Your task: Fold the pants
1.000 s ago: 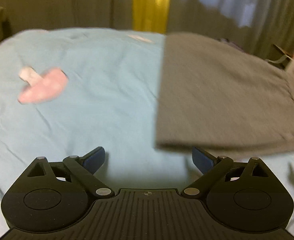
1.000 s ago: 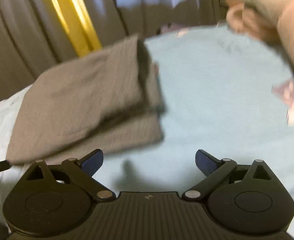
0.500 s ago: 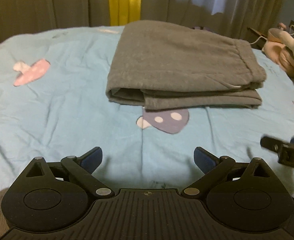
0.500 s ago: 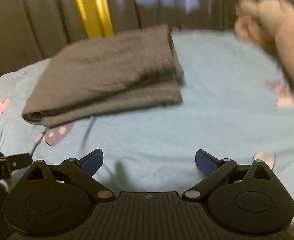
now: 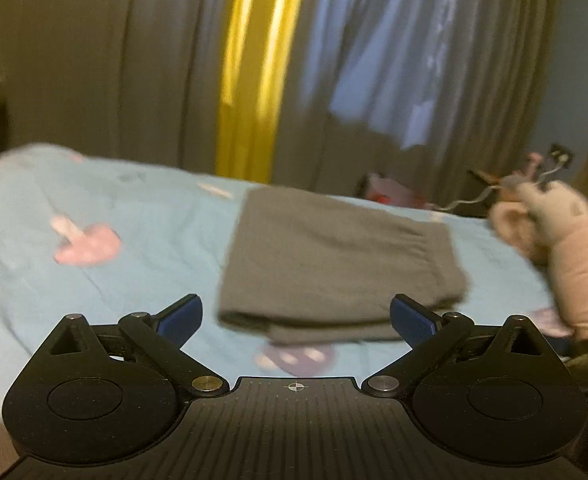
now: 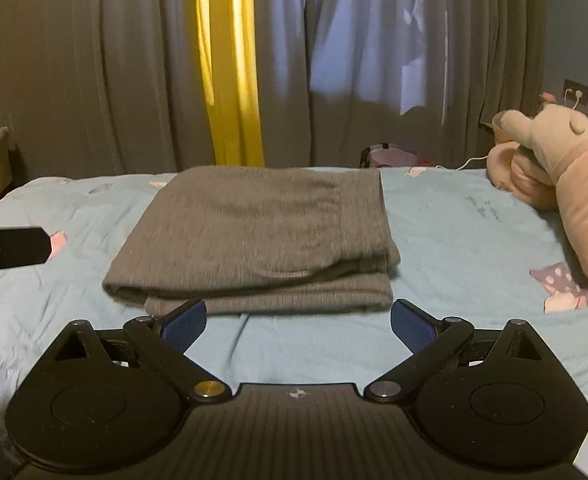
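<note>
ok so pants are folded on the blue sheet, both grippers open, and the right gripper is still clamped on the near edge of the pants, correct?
Not quite. The right gripper holds nothing: in the right wrist view its fingers are spread apart, short of the pants. The rest stands: pants folded on the blue sheet, left gripper open too.

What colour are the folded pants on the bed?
Grey; the pants show sharpest in the right wrist view.

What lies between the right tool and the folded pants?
Only bare blue bedsheet separates the right tool from the folded pants, seen in the right wrist view.
</note>
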Tool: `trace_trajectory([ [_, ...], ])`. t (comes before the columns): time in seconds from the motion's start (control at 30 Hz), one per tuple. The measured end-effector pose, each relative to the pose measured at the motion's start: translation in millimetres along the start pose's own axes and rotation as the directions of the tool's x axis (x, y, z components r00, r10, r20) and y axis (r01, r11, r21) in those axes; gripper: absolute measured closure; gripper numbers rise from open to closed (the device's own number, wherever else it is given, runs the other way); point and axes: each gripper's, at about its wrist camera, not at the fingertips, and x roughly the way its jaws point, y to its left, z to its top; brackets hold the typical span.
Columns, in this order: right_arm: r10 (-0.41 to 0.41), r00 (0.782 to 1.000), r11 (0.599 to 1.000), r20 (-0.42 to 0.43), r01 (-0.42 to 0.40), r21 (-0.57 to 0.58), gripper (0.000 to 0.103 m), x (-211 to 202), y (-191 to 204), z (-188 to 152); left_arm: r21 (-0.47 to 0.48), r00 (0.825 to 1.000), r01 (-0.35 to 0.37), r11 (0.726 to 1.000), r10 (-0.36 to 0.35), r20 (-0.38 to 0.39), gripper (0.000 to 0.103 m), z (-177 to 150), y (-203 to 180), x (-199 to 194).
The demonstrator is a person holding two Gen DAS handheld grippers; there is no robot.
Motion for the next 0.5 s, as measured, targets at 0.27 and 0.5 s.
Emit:
trace_trajectory([
  [0.27, -0.071, 0.997, 0.995, 0.024, 0.072, -0.066, 0.004, 27, 0, -8, -0.051, 0.996, -0.055, 0.997, 0.052, -0.073, 0.000, -23, 16, 70],
  [0.5, -0.048, 0.999, 0.997, -0.010, 0.047, -0.058, 0.004, 60, 2, -5, -0.067, 0.994, -0.039, 0.997, 0.032, -0.102, 0.000, -25, 23, 92],
])
